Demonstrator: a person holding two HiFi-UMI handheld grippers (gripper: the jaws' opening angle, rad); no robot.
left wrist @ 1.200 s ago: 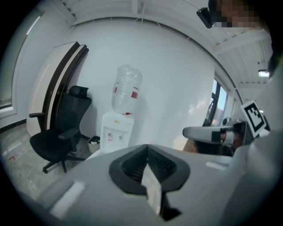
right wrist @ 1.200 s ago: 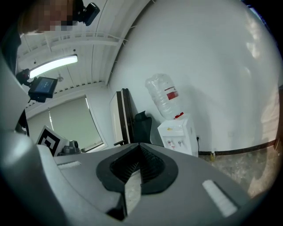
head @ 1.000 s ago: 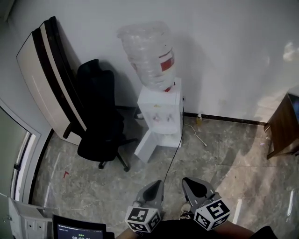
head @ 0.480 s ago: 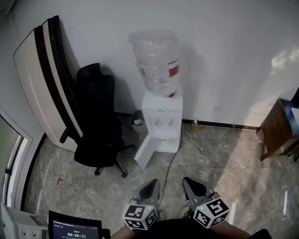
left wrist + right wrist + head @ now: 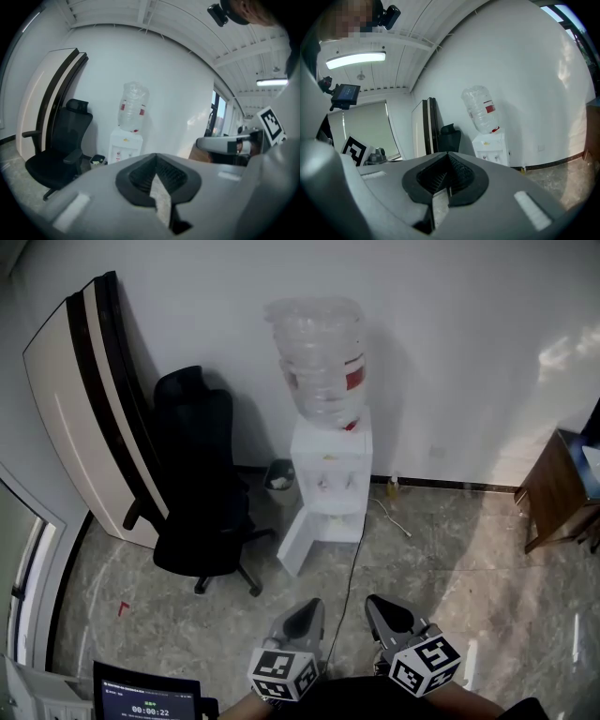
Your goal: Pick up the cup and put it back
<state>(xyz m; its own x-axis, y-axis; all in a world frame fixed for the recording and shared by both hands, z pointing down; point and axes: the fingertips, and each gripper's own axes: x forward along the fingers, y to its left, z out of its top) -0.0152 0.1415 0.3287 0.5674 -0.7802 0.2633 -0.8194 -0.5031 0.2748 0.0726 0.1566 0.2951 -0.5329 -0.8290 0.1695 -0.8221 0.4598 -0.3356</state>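
Note:
No cup shows in any view. My left gripper (image 5: pixel 305 611) and right gripper (image 5: pixel 379 606) are held side by side low in the head view, both shut with nothing between their jaws. They point across the floor toward a white water dispenser (image 5: pixel 328 479) with a big clear bottle (image 5: pixel 319 357) on top, a few steps ahead against the wall. The left gripper view has the shut left gripper (image 5: pixel 156 158) below the dispenser (image 5: pixel 124 145). In the right gripper view the shut right gripper (image 5: pixel 449 157) sits left of the dispenser (image 5: pixel 491 146).
The dispenser's lower door (image 5: pixel 300 545) hangs open, and a cable (image 5: pixel 352 563) runs over the stone floor from it. A small bin (image 5: pixel 279 482) and a black office chair (image 5: pixel 197 493) stand to its left, beside a leaning panel (image 5: pixel 89 399). A wooden table (image 5: pixel 553 488) is at right.
The head view has shifted, so the dispenser and chair sit a little farther right in the picture. Both grippers keep their place low in the view and stay shut.

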